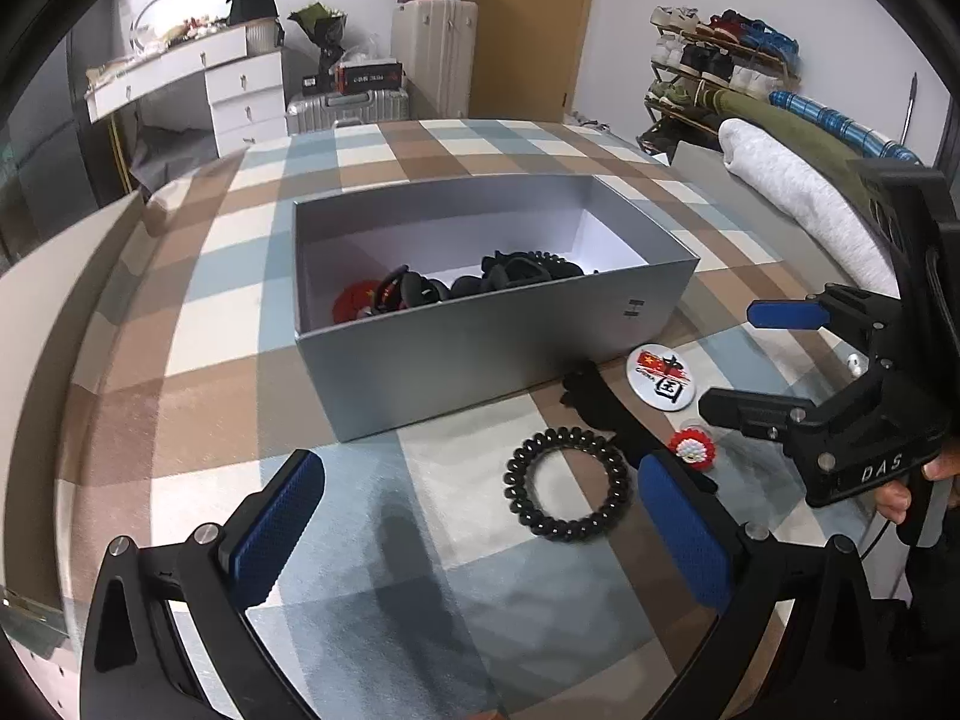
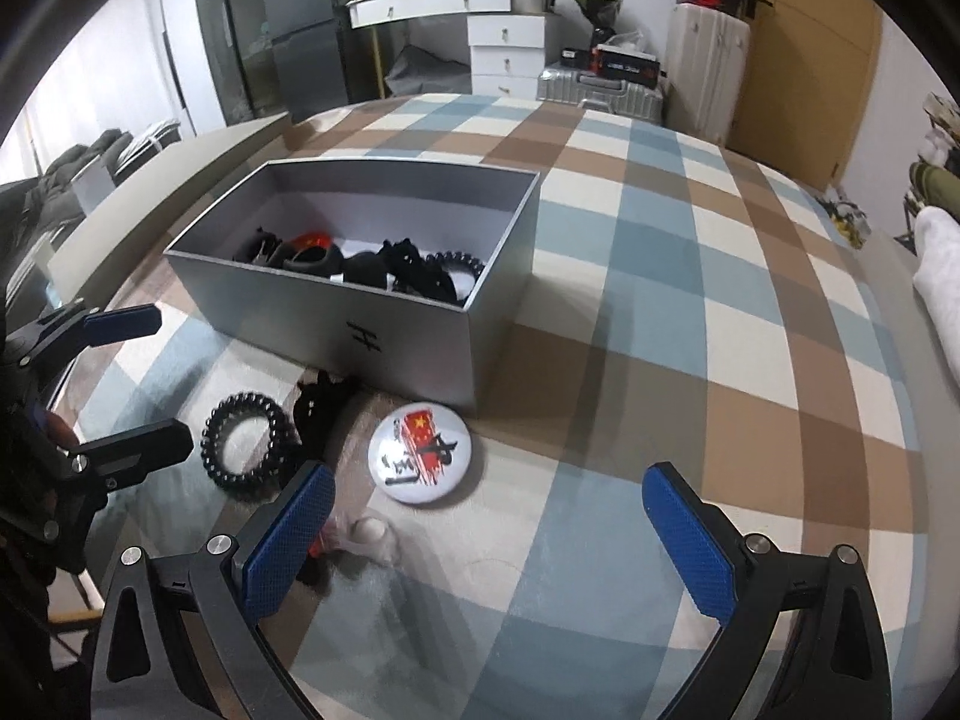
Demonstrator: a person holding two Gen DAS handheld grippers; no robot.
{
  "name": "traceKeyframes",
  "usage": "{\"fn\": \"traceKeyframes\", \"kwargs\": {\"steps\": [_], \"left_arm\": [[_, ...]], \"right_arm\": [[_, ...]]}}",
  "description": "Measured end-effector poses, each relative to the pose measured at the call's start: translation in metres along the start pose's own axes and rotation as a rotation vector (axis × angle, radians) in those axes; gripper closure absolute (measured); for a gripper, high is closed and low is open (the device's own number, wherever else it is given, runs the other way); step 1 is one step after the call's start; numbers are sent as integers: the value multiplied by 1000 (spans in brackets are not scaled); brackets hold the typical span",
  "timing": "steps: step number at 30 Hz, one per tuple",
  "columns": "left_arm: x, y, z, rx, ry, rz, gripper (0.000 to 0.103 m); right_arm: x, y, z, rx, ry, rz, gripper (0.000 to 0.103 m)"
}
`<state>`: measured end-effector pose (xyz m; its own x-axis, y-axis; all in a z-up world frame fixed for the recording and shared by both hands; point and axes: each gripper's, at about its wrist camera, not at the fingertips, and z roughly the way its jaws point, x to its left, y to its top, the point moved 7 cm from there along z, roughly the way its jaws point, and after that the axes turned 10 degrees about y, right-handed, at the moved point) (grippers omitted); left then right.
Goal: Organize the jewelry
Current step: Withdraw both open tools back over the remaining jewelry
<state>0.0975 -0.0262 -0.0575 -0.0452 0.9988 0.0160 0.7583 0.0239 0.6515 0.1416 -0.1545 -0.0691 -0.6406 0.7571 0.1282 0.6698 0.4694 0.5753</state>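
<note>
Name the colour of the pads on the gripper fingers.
Blue pads, clearest in the right wrist view.

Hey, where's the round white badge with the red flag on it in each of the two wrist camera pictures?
Left wrist: the round white badge lies right of centre, on the checked cloth by the near right corner of the grey box.
Right wrist: the badge lies at centre, below the box's near corner.
Shared landmark: the black coil hair tie beside it.

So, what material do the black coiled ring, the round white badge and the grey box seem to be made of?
Black coiled ring: likely glossy plastic, since each spiral coil shows bright highlights. Round white badge: smooth, shiny domed face with a printed red flag, probably a coated metal or plastic pin button. Grey box: looks like matte cardboard with thin straight walls and a white inside.
</note>
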Motion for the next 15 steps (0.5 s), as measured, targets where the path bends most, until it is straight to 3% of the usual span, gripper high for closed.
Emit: {"fn": "traceKeyframes", "kwargs": {"steps": [15], "left_arm": [[-11, -5, 3, 18, -10, 34, 1]], "right_arm": [[18, -10, 3, 50, 45, -76, 0]]}}
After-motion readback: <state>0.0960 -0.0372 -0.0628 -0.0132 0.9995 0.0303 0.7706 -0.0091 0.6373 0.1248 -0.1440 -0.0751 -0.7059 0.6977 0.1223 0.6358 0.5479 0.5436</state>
